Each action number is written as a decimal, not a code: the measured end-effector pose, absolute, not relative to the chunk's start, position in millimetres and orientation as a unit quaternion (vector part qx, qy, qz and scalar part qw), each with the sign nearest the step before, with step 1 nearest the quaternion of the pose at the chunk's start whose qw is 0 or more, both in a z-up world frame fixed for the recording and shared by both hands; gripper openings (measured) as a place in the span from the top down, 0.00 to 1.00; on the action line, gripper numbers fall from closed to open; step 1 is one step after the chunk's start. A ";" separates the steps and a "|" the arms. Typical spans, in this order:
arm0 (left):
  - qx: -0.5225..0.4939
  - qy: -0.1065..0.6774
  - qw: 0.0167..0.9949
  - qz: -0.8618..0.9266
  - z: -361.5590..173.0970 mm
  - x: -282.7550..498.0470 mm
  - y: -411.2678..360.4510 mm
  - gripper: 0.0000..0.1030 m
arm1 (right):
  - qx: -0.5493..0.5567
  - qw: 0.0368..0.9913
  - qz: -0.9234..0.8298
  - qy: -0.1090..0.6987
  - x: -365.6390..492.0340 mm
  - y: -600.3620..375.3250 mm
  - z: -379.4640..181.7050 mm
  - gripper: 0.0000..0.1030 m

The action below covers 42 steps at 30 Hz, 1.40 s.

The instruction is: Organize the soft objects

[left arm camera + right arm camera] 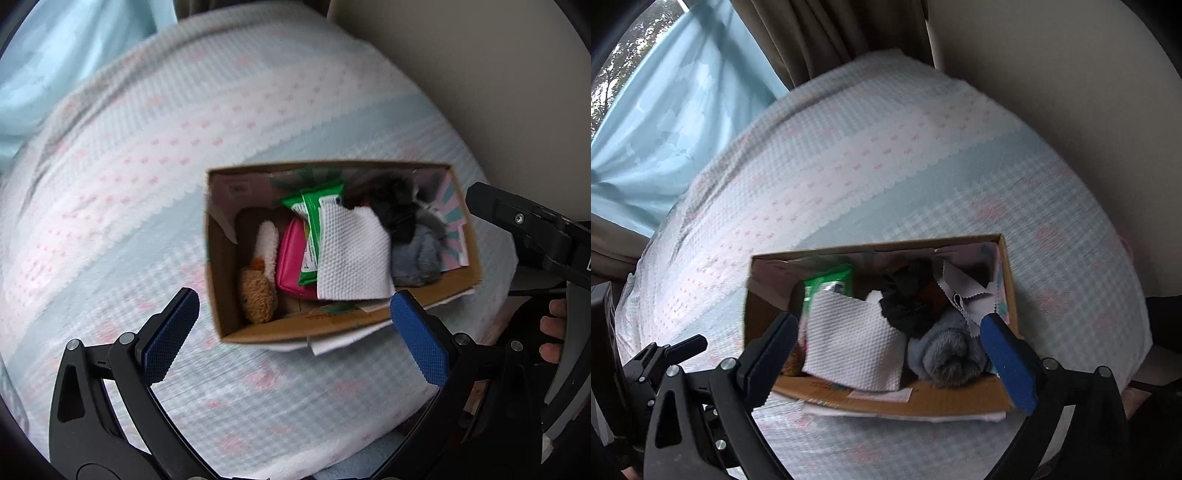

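Both hand-held grippers, our left and right, gape wide, empty, above the cardboard box on the bed.

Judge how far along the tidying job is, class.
Mostly done: the cardboard box already holds a brown plush toy, pink pouch, green wipes packet, white paper towel and grey fluffy item. Both hand-held grippers are open, empty. Nothing loose shows on the bedspread.
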<state>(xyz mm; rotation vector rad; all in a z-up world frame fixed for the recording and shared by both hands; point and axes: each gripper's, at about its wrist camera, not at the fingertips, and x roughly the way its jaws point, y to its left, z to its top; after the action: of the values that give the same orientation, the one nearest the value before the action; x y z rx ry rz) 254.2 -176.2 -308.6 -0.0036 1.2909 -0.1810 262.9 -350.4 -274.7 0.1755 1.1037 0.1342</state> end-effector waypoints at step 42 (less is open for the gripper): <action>-0.013 0.219 0.975 -0.038 -14.4 21.9 -17.2 0.00 | 0.005 0.975 -0.016 0.223 6.4 -228.1 -37.7 0.04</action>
<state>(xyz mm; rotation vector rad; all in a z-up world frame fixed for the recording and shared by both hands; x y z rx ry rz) 21.9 -17.2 -14.4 -0.0270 0.4420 -0.0761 6.4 -228.1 -37.7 0.0096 0.4493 -0.0322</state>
